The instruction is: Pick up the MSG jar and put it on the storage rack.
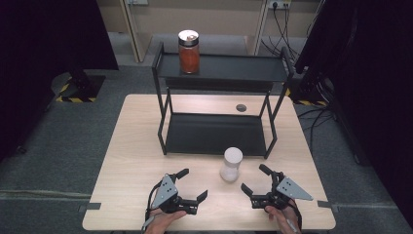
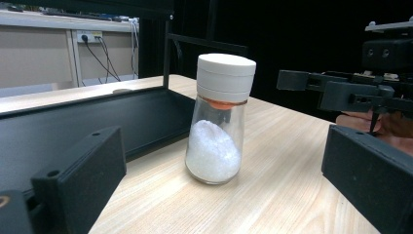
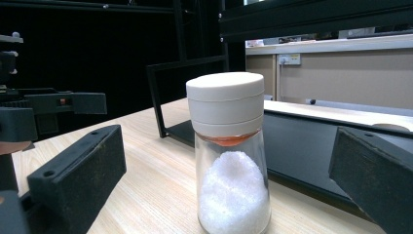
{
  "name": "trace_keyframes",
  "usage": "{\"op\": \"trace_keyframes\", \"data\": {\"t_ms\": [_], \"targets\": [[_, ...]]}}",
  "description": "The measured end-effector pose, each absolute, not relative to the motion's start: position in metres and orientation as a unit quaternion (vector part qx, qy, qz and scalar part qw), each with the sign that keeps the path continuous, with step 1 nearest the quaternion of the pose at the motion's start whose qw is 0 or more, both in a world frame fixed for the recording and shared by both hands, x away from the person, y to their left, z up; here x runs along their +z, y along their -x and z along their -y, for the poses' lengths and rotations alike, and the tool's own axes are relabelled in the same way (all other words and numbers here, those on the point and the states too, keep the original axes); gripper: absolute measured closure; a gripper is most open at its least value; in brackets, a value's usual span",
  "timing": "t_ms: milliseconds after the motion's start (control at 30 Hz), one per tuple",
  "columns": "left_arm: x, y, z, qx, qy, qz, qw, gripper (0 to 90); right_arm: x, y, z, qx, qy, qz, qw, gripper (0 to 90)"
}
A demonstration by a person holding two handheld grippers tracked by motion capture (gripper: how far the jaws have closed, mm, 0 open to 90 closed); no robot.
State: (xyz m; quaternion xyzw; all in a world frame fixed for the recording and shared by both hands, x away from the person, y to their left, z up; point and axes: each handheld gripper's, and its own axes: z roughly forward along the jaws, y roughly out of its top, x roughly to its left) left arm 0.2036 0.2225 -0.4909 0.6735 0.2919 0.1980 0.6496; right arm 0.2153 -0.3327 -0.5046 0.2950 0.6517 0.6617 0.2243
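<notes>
- The table (image 1: 131,146) carried a black two-level rack (image 1: 219,73) at its far middle; a jar of red-orange stuff (image 1: 189,51) already stood on the left of the rack's top shelf, while the lower shelf lay bare.
- By my reading, you were only at the start of the second item: the white-capped shaker (image 1: 231,164) stood upright on the wood, just near of the rack's lower shelf, untouched, so the grasp, lift and placing were all left to do.
- Your left gripper (image 1: 191,184) sat near-left of the shaker, jaws spread wide, holding nothing and clear of the glass; in its own view the shaker (image 2: 219,122) stood between the jaws but farther off.
- Your right gripper (image 1: 254,179) sat near-right of it, jaws equally wide and empty; its view showed the shaker (image 3: 229,151) centred between the jaws, closer, yet not touched.
</notes>
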Motion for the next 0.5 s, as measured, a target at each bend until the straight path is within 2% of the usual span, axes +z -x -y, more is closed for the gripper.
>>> {"op": "trace_keyframes", "data": {"t_ms": [500], "targets": [[-0.4914,-0.2025,-0.2268,0.202,-0.670,-0.296,0.651,1.8,-0.4981,-0.2208,0.3234,0.650,-0.297,-0.660,0.231,0.4]]}}
